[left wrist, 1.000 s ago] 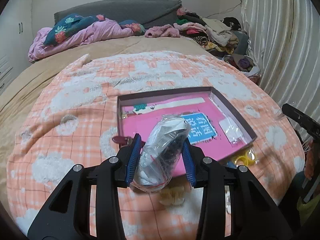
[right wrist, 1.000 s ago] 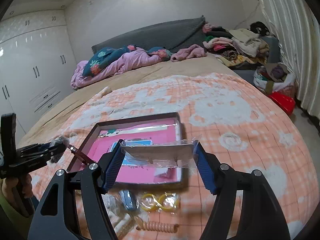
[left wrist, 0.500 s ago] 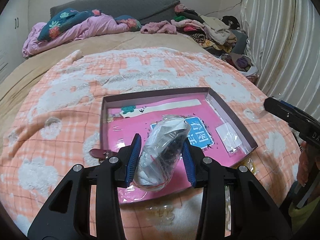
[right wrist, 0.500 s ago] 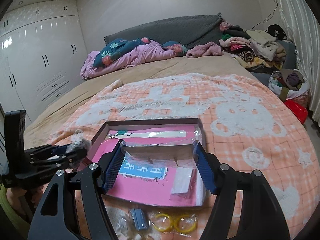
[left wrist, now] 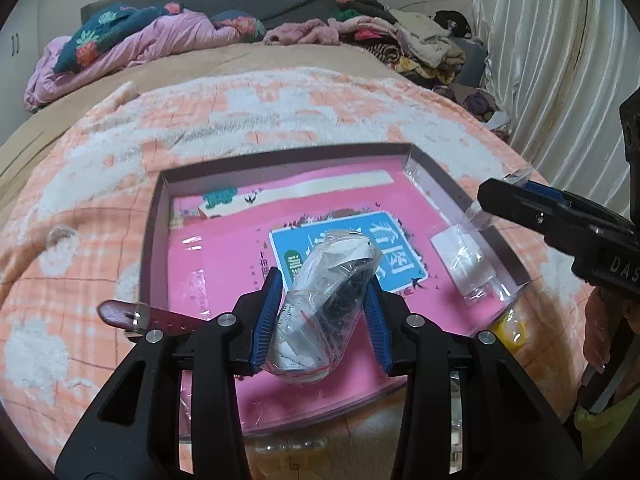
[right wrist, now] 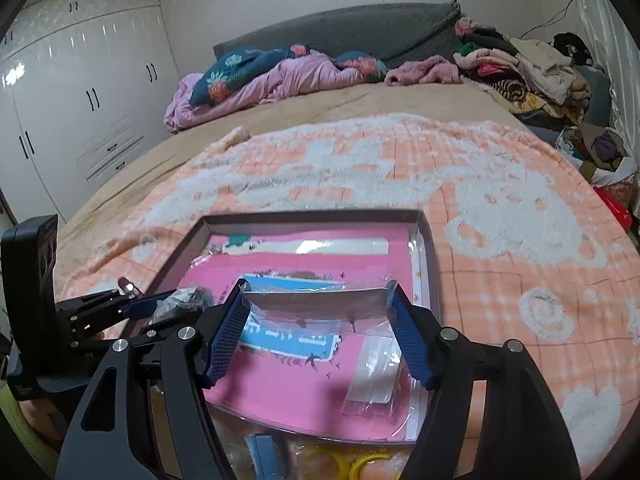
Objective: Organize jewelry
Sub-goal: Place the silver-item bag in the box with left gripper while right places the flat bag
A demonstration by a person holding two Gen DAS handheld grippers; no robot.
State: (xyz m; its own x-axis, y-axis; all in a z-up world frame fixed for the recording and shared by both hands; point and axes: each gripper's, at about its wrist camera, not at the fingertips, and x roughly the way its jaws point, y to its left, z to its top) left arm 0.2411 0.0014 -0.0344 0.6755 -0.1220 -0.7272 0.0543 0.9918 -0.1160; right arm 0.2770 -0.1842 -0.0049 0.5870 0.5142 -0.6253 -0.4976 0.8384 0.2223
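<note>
A shallow box (left wrist: 280, 156) with a pink lining and a blue label lies on the orange-and-white blanket. My left gripper (left wrist: 322, 282) hangs over the box's near half, shut on a crumpled clear bag (left wrist: 328, 312) of dark jewelry and white paper. My right gripper (right wrist: 317, 292) hovers over the box (right wrist: 312, 216), shut on a flat clear bag (right wrist: 316, 306) that holds a grey card. In the left wrist view the right gripper (left wrist: 504, 196) comes in over the box's right wall. A small clear packet (left wrist: 464, 264) lies inside the box at the right.
A dark red strap (left wrist: 132, 316) pokes out at the box's left side. Yellow rings (right wrist: 344, 464) and a blue piece (right wrist: 264, 456) in clear bags lie in front of the box. Bedding and piled clothes (right wrist: 520, 68) fill the far end; wardrobes (right wrist: 80, 112) stand left, a curtain (left wrist: 560, 60) right.
Both grippers have moved forward and down over the box, which now looks larger and nearer. Each keeps its bag. The right gripper has come further into the left wrist view.
</note>
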